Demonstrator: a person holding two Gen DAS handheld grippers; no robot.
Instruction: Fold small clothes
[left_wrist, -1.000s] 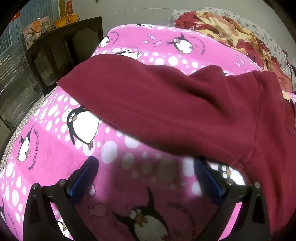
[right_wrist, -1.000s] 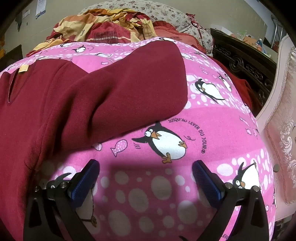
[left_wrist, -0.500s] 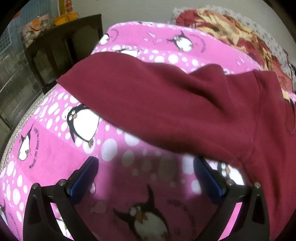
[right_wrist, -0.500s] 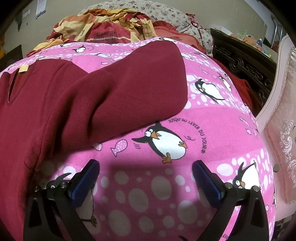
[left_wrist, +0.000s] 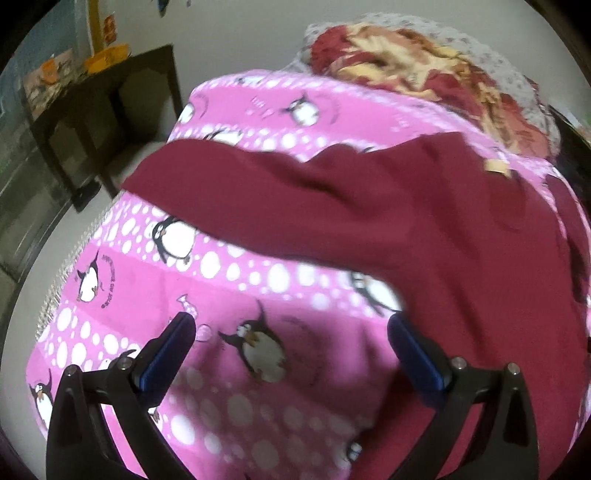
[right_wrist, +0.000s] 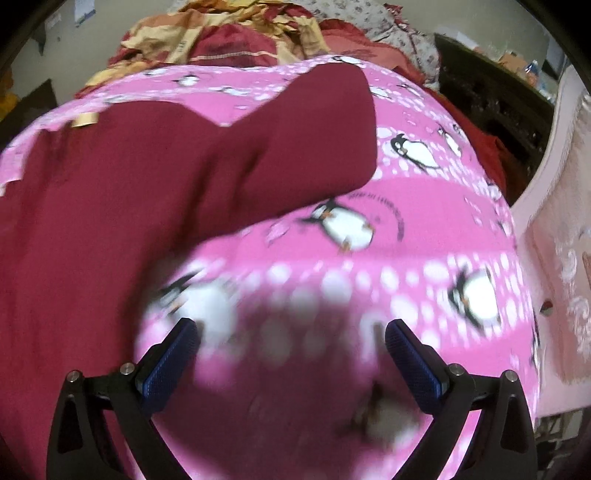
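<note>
A maroon long-sleeved top (left_wrist: 424, 221) lies spread flat on a pink penguin-print blanket (left_wrist: 221, 280). Its left sleeve reaches out to the left in the left wrist view. In the right wrist view the same maroon top (right_wrist: 129, 206) shows its other sleeve stretching up to the right. A tan neck label (left_wrist: 496, 166) marks the collar. My left gripper (left_wrist: 291, 332) hovers open over bare blanket below the sleeve, its right pad close to the top's side edge. My right gripper (right_wrist: 291, 334) is open too, above the blanket beside the top's body, holding nothing.
A heap of red and yellow bedding (left_wrist: 424, 74) lies at the far end of the bed. A dark wooden table (left_wrist: 99, 110) stands off the left side. A dark carved headboard (right_wrist: 491, 92) and a pale pink upholstered chair (right_wrist: 554, 258) are on the right.
Both grippers have pulled back and risen from the blanket, so more of the top and bed shows. Both views are motion-blurred. The top has not moved.
</note>
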